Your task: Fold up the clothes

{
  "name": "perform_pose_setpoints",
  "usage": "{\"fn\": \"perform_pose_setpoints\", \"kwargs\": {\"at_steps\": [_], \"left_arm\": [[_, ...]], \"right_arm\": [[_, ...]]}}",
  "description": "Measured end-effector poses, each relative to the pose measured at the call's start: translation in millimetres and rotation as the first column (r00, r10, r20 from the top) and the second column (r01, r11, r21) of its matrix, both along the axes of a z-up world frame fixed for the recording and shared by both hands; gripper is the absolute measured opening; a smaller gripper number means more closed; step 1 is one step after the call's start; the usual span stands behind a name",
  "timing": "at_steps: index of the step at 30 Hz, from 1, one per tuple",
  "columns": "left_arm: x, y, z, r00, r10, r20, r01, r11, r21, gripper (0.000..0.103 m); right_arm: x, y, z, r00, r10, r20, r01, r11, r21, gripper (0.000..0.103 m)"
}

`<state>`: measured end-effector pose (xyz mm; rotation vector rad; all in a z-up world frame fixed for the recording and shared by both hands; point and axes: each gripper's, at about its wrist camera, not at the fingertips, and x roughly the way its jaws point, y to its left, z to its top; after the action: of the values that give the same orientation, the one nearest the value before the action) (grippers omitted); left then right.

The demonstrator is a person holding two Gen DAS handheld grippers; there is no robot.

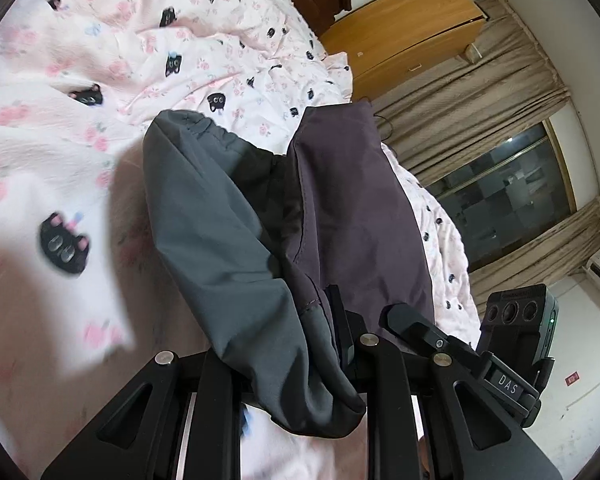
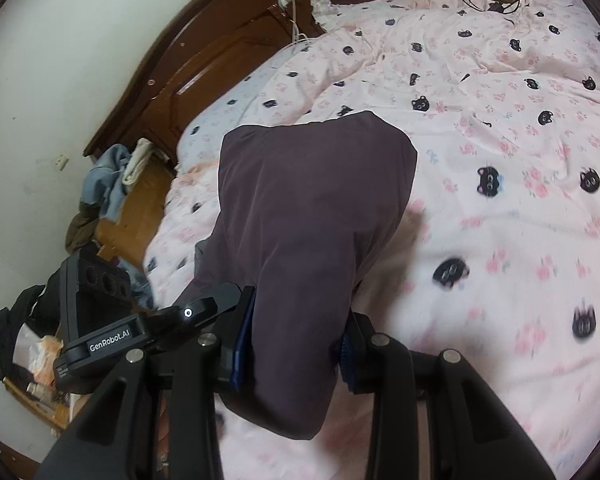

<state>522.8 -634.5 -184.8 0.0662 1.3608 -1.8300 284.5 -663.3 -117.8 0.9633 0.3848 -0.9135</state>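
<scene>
A dark grey-purple garment, with a grey inner side and an elastic waistband, hangs from both grippers above the bed. My left gripper is shut on its edge; the cloth drapes over the fingers and hides the tips. My right gripper is shut on the same garment, which covers the gap between its blue-padded fingers. The right gripper also shows at the lower right of the left wrist view, close beside the left one.
A pink quilt with black cat faces covers the bed. A dark wooden headboard stands behind it. A wooden bedside table holds a heap of clothes. A wooden cabinet, curtains and window lie beyond.
</scene>
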Motion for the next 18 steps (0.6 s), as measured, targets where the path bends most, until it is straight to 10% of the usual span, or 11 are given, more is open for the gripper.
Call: {"fn": "perform_pose_setpoints", "kwargs": {"at_steps": [6,18], "left_arm": [[-0.2,-19.0,-64.3,1.000,0.020,-0.018,-0.018,0.997,0.081,0.021],[11.8,16.7,-38.2,0.998,0.056,-0.029,-0.057,0.998,-0.031,0.037]], "right_arm": [[2.7,-28.4,-43.7,0.996,0.000,-0.090,0.006,0.997,0.072,0.038],[-28.7,-12.0,-30.6,0.979,-0.047,-0.198,0.054,0.998,0.027,0.061]]}}
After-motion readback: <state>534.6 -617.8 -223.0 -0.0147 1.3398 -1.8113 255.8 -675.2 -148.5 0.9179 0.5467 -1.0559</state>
